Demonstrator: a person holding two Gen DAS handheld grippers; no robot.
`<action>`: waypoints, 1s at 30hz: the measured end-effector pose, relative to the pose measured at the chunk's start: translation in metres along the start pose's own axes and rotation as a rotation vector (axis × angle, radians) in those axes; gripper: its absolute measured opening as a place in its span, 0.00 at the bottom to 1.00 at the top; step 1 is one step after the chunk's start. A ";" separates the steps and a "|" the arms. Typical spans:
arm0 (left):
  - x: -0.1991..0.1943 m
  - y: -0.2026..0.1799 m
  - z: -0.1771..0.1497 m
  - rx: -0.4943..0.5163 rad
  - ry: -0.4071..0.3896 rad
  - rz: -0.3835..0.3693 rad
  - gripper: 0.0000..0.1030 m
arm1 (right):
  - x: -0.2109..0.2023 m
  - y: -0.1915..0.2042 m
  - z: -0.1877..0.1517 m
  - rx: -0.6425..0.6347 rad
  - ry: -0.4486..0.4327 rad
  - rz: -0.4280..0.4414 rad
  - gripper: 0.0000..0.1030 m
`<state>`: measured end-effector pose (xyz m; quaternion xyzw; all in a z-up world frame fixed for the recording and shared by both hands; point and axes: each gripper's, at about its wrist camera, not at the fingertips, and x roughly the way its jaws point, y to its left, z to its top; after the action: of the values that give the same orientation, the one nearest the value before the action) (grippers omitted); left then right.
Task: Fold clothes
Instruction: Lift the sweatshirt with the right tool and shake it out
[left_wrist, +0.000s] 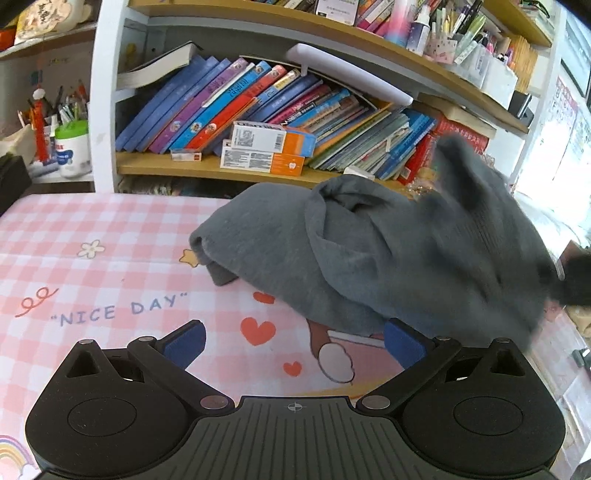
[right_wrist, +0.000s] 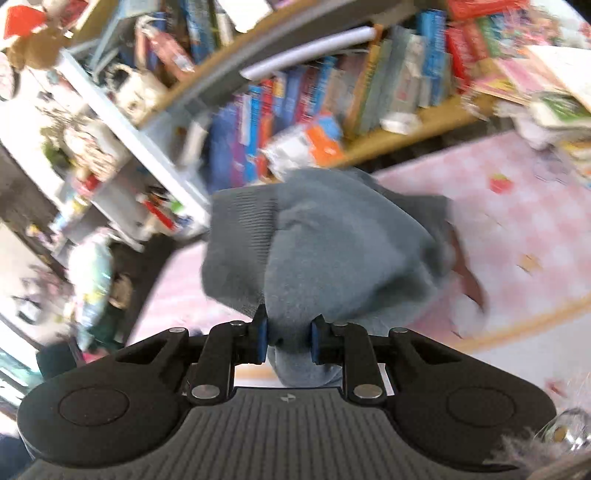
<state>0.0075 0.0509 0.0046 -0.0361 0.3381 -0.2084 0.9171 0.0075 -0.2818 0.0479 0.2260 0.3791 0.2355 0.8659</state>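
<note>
A grey knit garment (left_wrist: 369, 251) lies bunched on the pink checked tablecloth (left_wrist: 110, 240), its right part lifted and blurred. My left gripper (left_wrist: 293, 343) is open and empty, low over the cloth, just in front of the garment's near edge. In the right wrist view my right gripper (right_wrist: 288, 341) is shut on a fold of the grey garment (right_wrist: 314, 243) and holds it up above the table; the view is tilted and blurred.
A bookshelf (left_wrist: 258, 110) full of leaning books stands behind the table, with orange-and-white boxes (left_wrist: 266, 147) on its lower board. A pen holder and a white tub (left_wrist: 72, 151) stand at the left. Stacked books (right_wrist: 554, 110) sit at the table's far right.
</note>
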 end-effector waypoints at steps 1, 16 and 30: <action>-0.003 0.004 -0.001 -0.001 -0.003 0.006 1.00 | 0.009 0.005 0.006 -0.003 0.016 0.014 0.19; -0.056 0.082 -0.012 -0.196 -0.060 0.119 1.00 | 0.058 0.224 0.081 -0.188 -0.051 0.576 0.18; -0.074 0.127 -0.027 -0.273 -0.015 0.108 1.00 | -0.054 0.015 0.064 0.240 -0.327 0.079 0.18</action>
<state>-0.0146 0.1985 0.0027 -0.1436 0.3577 -0.1104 0.9161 0.0201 -0.3145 0.1252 0.3775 0.2495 0.1825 0.8729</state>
